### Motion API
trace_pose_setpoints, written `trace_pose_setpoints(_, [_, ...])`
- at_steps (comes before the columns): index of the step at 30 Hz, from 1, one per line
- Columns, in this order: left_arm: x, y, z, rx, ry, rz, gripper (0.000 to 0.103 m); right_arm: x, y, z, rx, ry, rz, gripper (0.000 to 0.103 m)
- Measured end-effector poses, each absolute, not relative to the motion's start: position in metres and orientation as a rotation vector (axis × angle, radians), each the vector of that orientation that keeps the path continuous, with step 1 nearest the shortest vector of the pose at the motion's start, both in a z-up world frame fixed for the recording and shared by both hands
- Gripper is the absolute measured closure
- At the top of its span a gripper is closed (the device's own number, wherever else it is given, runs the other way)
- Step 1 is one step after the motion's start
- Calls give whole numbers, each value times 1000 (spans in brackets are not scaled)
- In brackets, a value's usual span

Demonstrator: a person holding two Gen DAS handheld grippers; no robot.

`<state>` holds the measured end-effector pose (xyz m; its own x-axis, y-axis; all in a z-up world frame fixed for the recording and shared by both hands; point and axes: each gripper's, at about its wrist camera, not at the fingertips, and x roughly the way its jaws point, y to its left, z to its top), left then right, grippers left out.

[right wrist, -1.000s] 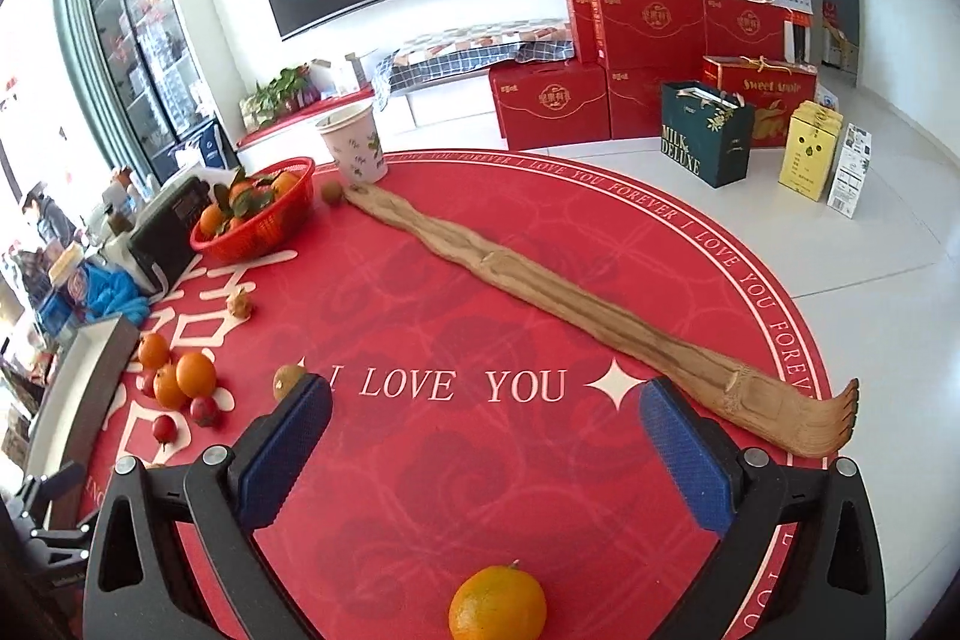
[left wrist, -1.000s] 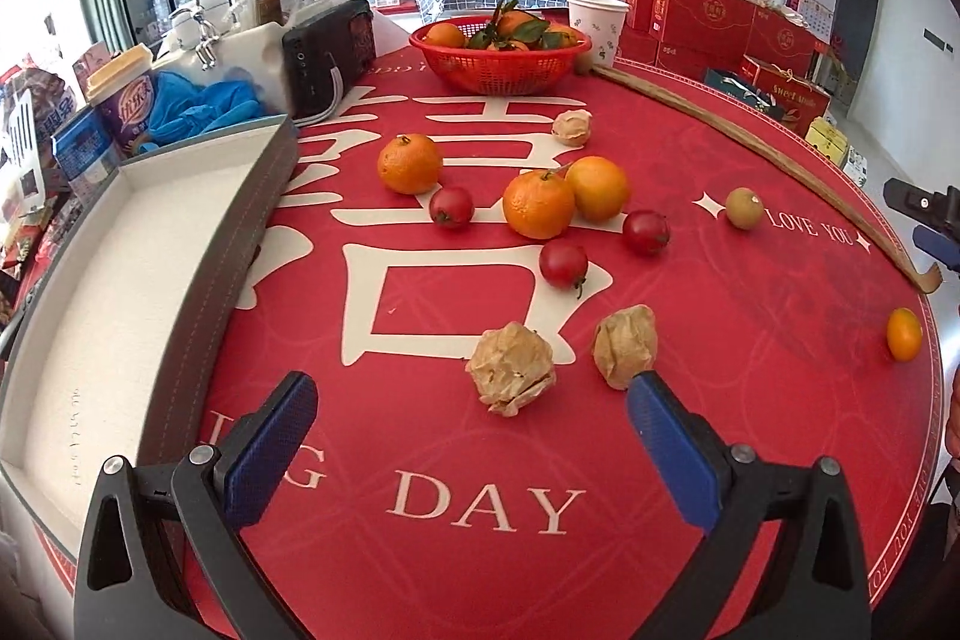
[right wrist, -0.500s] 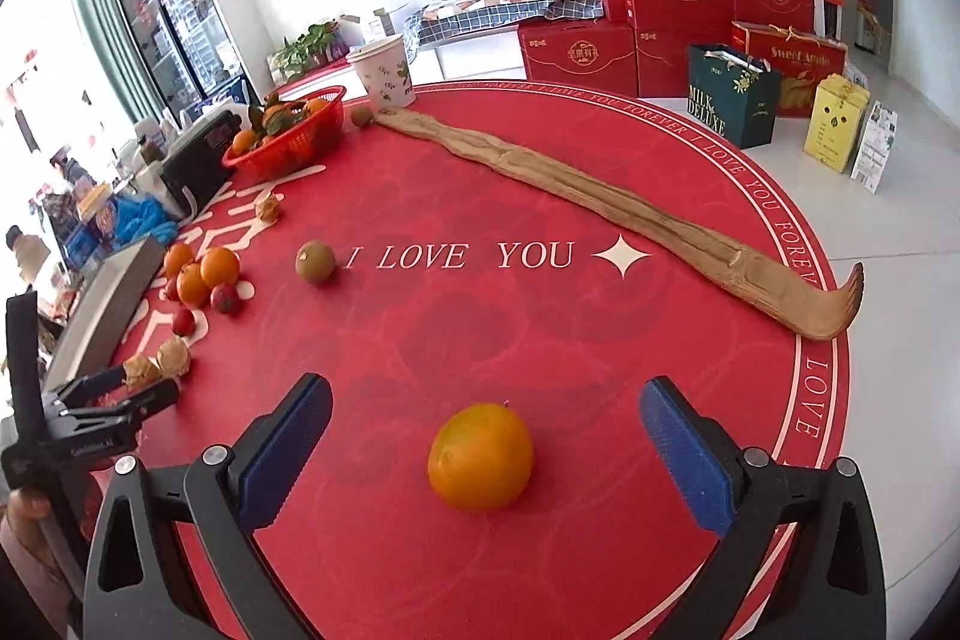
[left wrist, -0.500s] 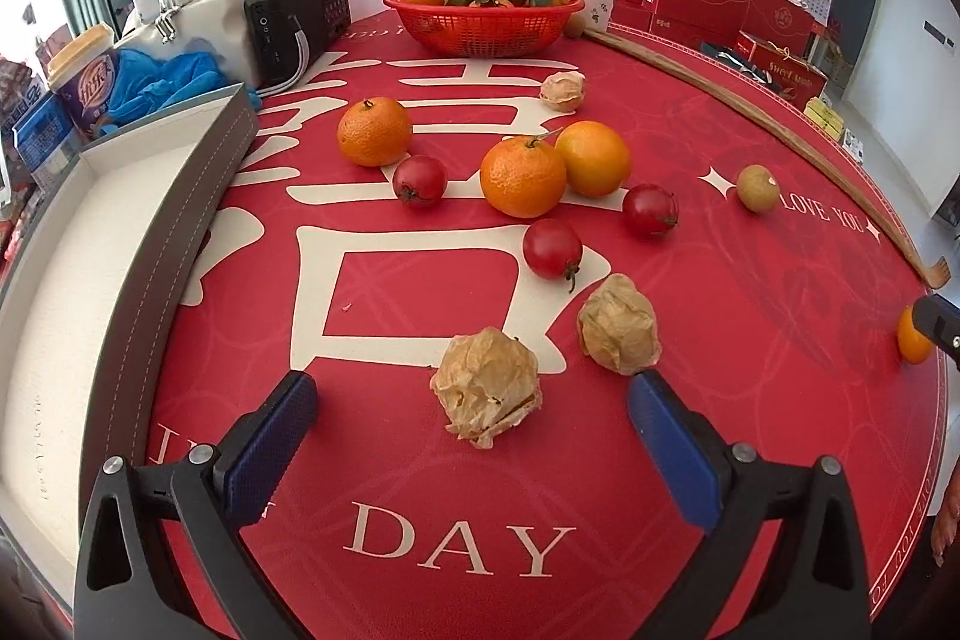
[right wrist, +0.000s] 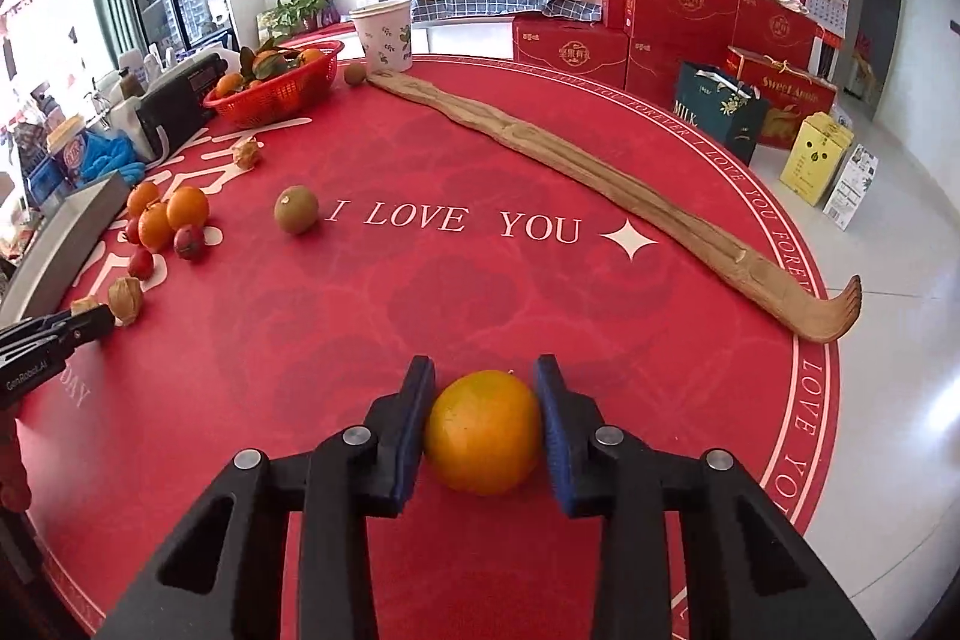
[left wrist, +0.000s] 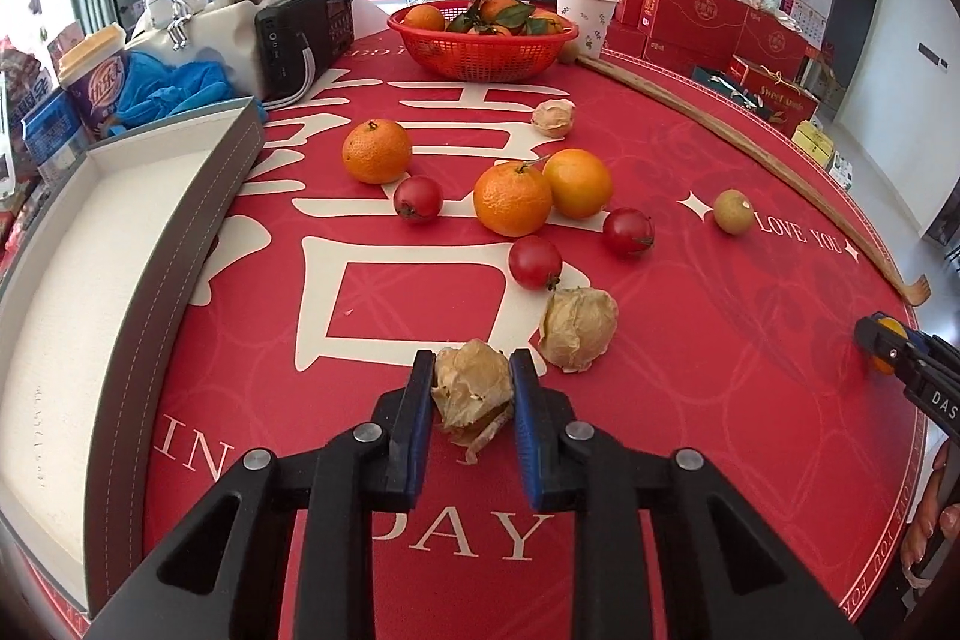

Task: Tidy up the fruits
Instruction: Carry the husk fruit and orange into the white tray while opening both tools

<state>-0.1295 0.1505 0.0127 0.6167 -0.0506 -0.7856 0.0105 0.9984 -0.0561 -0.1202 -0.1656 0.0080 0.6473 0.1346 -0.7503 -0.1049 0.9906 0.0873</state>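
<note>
— What are you seeing on the left side?

— I'm looking along the left gripper [left wrist: 469,391], and it is clamping a papery husked fruit [left wrist: 471,388] between its blue pads, down on the red tablecloth [left wrist: 690,430]. A second husked fruit [left wrist: 577,319] is lying just beside it, to the right and a little farther off.

— And the other fruit?

— Beyond those I'm seeing three small red fruits [left wrist: 534,261] sitting around three oranges [left wrist: 512,198] in a loose cluster. A small brownish-green fruit [left wrist: 733,211] is resting apart, near the "LOVE YOU" lettering. A third husked fruit [left wrist: 553,117] is lying closer to the red basket [left wrist: 480,55], which is holding leafy oranges at the far edge.

— Where is the tray?

— The open grey box [left wrist: 180,250] with the pale lining is sitting along the left edge of the cloth.

— What is the right hand doing?

— The right gripper [right wrist: 485,427] is closing its jaws around a lone orange [right wrist: 483,430] near the cloth's near rim; the pads are sitting against both sides of it. A long wooden back-scratcher [right wrist: 600,178] is stretching across the cloth beyond it.
</note>
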Motion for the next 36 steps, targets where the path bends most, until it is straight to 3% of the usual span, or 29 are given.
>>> trace_pose_setpoints(8, [-132, 171, 47, -92, 803, -13, 77, -120, -148, 26, 121, 770, 264, 67])
trace_pose_setpoints(19, [-106, 248, 61, -156, 730, 140, 77, -102, -73, 34, 115, 837, 410, 67])
trace_pose_setpoints(36, [-128, 367, 36, -322, 807, 370, 77, -63, 154, 60, -3, 936, 738, 67])
